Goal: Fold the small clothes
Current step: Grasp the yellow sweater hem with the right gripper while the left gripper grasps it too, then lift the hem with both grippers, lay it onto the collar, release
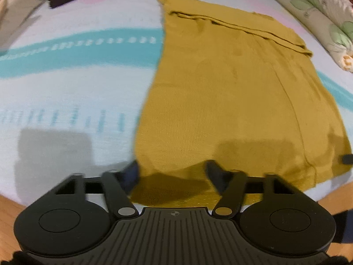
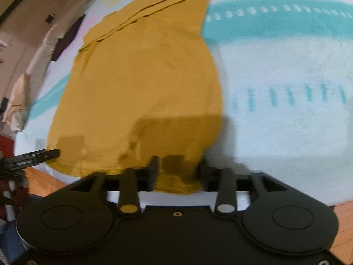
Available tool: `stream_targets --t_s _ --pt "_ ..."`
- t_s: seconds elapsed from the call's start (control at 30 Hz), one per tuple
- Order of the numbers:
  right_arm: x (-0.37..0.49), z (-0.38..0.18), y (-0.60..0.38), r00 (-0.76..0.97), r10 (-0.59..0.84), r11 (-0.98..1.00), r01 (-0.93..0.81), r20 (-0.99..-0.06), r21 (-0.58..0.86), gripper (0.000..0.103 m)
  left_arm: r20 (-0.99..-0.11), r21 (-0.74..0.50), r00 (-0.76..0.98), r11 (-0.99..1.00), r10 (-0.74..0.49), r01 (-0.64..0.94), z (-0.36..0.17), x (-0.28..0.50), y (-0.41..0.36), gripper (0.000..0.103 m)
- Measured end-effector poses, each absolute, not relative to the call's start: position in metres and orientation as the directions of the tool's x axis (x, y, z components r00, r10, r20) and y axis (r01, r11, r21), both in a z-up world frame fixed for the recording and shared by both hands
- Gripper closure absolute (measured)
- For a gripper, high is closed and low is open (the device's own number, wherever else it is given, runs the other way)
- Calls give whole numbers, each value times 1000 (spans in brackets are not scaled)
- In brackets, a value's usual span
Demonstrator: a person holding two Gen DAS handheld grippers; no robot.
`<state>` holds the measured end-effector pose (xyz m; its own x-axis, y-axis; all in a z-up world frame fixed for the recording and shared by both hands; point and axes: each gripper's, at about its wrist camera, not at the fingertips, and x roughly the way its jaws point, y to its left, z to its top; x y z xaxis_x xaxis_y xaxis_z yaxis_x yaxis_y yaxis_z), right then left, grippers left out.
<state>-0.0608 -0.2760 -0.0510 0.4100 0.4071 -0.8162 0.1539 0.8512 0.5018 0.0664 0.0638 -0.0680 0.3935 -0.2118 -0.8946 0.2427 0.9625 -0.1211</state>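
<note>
Both my grippers, left gripper and right gripper, stand with jaws apart over the near hem of the mustard knit garment. It lies flat at the bed near edge. Soft, light, floppy; I would pinch the hem corners.

We see the garment lying flat on the bed, stretching away ahead of both sets of jaws; its near hem lies between them, a pillow beyond right.
</note>
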Motion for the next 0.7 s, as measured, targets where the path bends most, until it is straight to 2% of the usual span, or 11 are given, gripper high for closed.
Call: stream_targets --t_s 0.03,0.07,0.1,0.17,0.2,0.23,0.3,0.4,0.57,0.7 --pt "-61 -51 -272 412 413 851 143 -813 505 31 -891 -123 402 965 -210 233 -67 66 67 57" --pt "-60 -50 -268 409 407 860 129 -816 494 29 -888 -124 410 966 -210 226 -65 66 70 66" --pt "-60 -49 -265 404 394 873 115 -826 473 29 -884 -125 418 967 -211 223 -64 66 72 70" --pt "-59 -45 -261 396 354 901 100 -847 423 38 -873 -140 433 965 -226 221 -60 66 75 90" --pt "-60 -44 -262 396 334 910 101 -855 402 55 -868 -153 436 963 -239 222 -58 66 76 92" --pt "-60 -44 -265 392 337 908 107 -856 406 88 -863 -163 441 962 -247 220 -56 66 77 95" --pt "-62 -44 -274 405 386 873 132 -829 470 86 -846 -170 466 959 -260 226 -51 66 76 95" --pt "-68 -31 -279 468 376 872 115 -800 477 86 -809 -175 522 958 -272 228 -38 68 72 96" --pt "-69 -6 -297 626 371 819 128 -686 559 86 -764 -250 569 952 -306 176 -17 79 79 96" --pt "-61 11 -306 717 346 778 141 -605 612 86 -730 -262 616 953 -297 150 4 93 77 99"
